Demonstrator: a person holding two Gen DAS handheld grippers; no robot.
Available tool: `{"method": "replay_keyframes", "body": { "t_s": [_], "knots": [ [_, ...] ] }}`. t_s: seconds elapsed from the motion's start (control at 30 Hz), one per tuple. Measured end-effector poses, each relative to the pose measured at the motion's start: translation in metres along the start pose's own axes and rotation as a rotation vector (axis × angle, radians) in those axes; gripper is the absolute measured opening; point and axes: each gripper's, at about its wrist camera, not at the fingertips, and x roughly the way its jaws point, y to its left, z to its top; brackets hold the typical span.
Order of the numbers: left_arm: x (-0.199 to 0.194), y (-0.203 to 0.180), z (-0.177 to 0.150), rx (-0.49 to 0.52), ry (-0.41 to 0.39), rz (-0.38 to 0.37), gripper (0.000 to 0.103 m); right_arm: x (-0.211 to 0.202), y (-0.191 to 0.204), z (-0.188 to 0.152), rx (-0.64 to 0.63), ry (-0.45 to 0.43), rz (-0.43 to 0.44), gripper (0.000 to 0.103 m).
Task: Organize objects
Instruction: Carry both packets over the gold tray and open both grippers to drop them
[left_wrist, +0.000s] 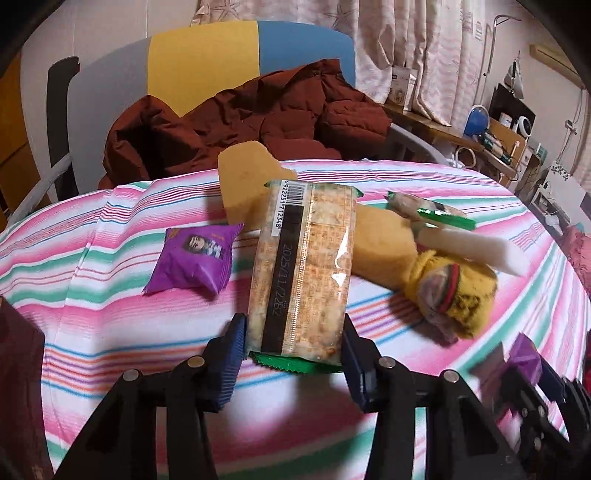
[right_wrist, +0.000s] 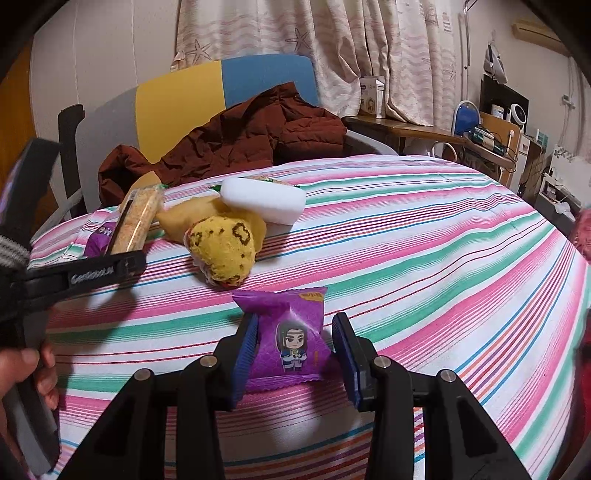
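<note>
A long cracker packet (left_wrist: 299, 266) with a clear wrapper and green ends stands tilted up off the striped bed cover (left_wrist: 110, 325). My left gripper (left_wrist: 293, 347) is shut on its lower end, a blue pad pressing each side. The same packet (right_wrist: 136, 218) shows at the left of the right wrist view. My right gripper (right_wrist: 295, 343) is shut on a purple snack pouch (right_wrist: 291, 332) with a cartoon figure on it, held just above the cover. A second purple pouch (left_wrist: 192, 258) lies flat on the cover, left of the cracker packet.
Beyond the packet lie yellow sponges (left_wrist: 247, 184), a white block (left_wrist: 476, 243), a green-ended packet (left_wrist: 424, 210) and a yellow cloth bundle (left_wrist: 454, 295). A rust-red jacket (left_wrist: 236, 122) is heaped on the chair (left_wrist: 203, 55) behind. A cluttered desk (right_wrist: 443, 133) stands at the right.
</note>
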Motion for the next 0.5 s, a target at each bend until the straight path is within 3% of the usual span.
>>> {"method": "replay_keyframes", "body": {
  "t_s": [0.23, 0.5],
  "knots": [
    [-0.018, 0.005, -0.019, -0.012, -0.003, -0.059, 0.048, -0.003, 0.002, 0.000, -0.011, -0.014, -0.021, 0.039],
    [-0.052, 0.003, -0.042, 0.026, -0.094, -0.038, 0.048, -0.012, 0.003, 0.000, -0.014, -0.057, -0.033, 0.038]
  ]
}}
